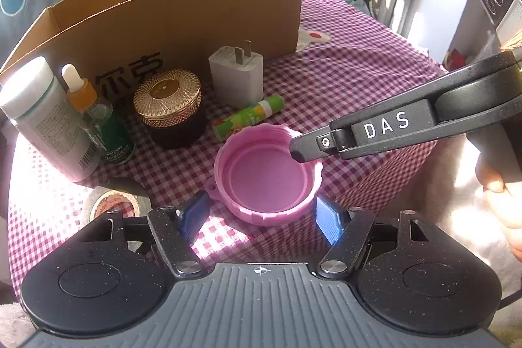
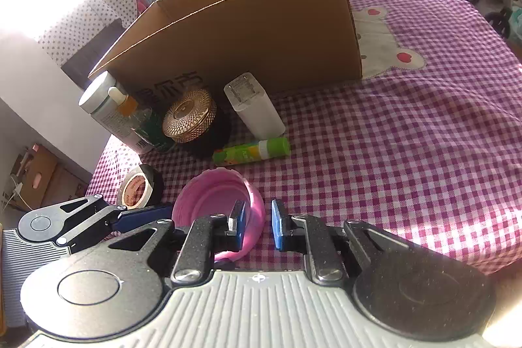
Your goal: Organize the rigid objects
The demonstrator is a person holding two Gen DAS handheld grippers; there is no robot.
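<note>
The right tongs (image 2: pixel 257 225) are pinched narrow on the near wall of the pink lid (image 1: pixel 267 172), which lies open side up on the checked desk (image 1: pixel 342 80), one pad inside the rim and one outside, probably to lift it by its edge. The left tongs (image 1: pixel 261 214) stand wide on either side of the lid without touching, apparently ready to steady it. The inside of the cardboard box (image 1: pixel 182 5) behind is hidden, so its contents cannot be told.
</note>
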